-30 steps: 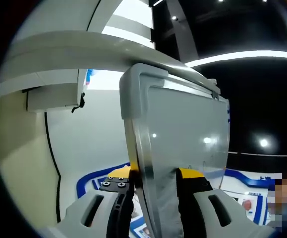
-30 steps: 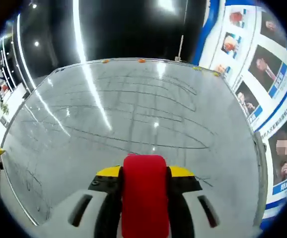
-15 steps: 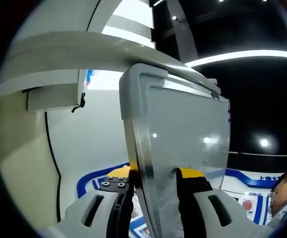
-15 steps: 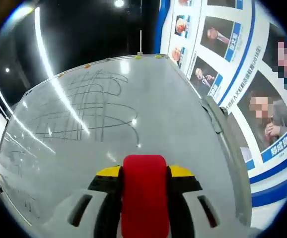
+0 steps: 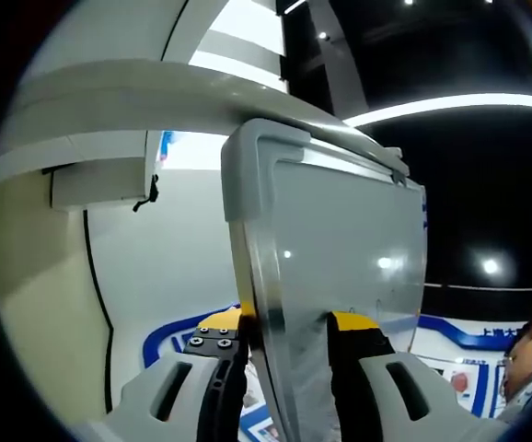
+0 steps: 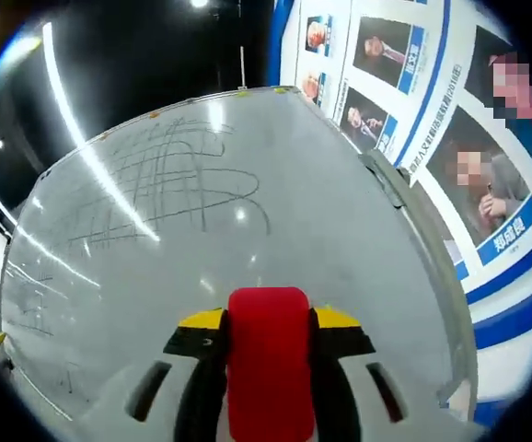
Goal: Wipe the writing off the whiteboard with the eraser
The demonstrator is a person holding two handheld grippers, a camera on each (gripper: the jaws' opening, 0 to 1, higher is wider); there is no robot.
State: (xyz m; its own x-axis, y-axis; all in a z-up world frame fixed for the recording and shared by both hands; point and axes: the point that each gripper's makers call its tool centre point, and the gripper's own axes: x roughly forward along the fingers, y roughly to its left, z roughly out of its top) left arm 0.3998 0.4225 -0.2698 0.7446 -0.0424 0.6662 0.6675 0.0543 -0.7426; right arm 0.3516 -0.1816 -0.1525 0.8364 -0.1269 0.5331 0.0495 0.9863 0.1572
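Observation:
In the right gripper view my right gripper [image 6: 268, 336] is shut on a red eraser [image 6: 268, 354], which rests against the whiteboard [image 6: 340, 230]. Grey scribbled lines [image 6: 165, 180] cover the board's upper left part; the area right of the eraser looks wiped. In the left gripper view my left gripper [image 5: 289, 345] is shut on the edge of the whiteboard [image 5: 349, 267], whose grey frame corner [image 5: 257, 147] rises above the jaws.
A wall of photo posters with blue borders [image 6: 422, 110] runs along the whiteboard's right edge. A white wall with a black cable [image 5: 96, 285] and a curved white ceiling beam [image 5: 137, 92] lie behind the board. A person [image 5: 528, 354] stands at the lower right.
The right gripper view has shifted slightly; the eraser sits a little further along the board and the scribbles appear marginally nearer. The left gripper holds still.

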